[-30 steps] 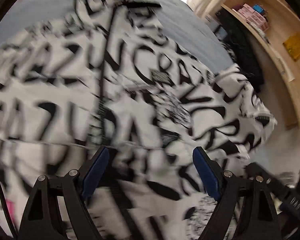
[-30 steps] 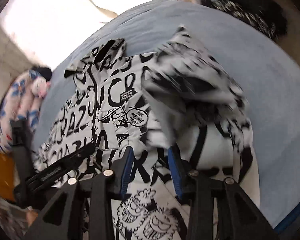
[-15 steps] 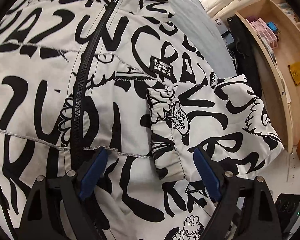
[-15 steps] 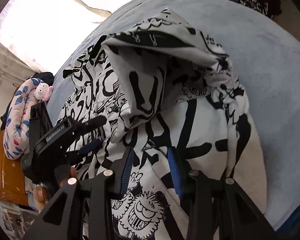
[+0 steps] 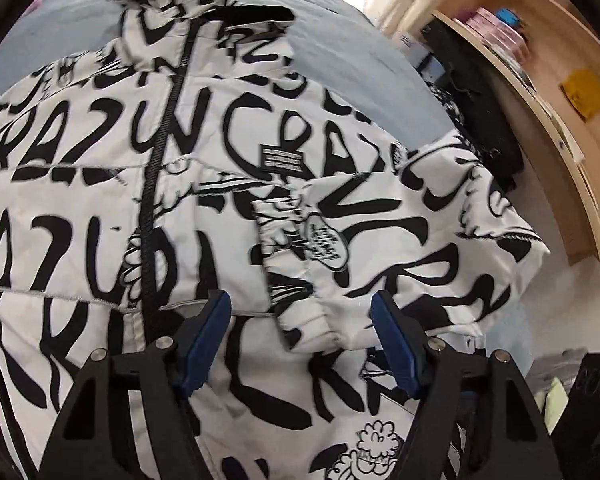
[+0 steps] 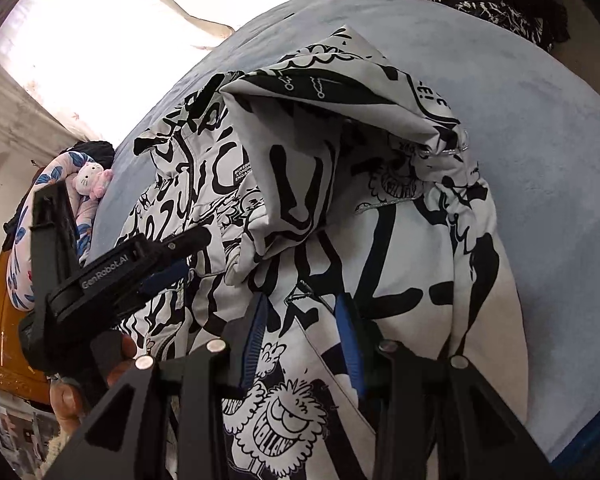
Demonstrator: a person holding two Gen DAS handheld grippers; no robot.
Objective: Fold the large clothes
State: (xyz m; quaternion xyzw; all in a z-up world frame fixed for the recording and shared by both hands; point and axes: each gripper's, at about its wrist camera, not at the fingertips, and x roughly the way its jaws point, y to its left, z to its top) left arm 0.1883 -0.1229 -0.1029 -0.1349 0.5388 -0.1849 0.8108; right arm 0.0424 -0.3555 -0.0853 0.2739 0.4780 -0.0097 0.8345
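A white padded jacket [image 5: 100, 160] with black lettering lies zipped, front up, on a grey-blue bed [image 5: 340, 60]. One sleeve is folded across its chest, and the sleeve's cuff [image 5: 296, 240] lies just ahead of my left gripper [image 5: 300, 336]. That gripper's jaws are closing, with the cuff's end between them and neither pad pressing on it. In the right wrist view the left gripper [image 6: 184, 258] reaches over the jacket [image 6: 400, 280] beside the folded sleeve [image 6: 300, 160]. My right gripper [image 6: 302, 336] is narrowed on jacket fabric near the hem, which fills the gap between its pads.
A wooden shelf [image 5: 540, 80] with boxes stands right of the bed, with dark clothes [image 5: 484, 120] piled against it. A pink plush toy [image 6: 90, 178] and a flowered pillow lie at the bed's far left. A bare hand [image 6: 68, 404] holds the left gripper. Bare bed [image 6: 520, 120] lies right of the jacket.
The sleeve swung over and settled across the jacket's chest. My left gripper pulled back slightly from the jacket and its jaws narrowed. The right gripper stayed where it was.
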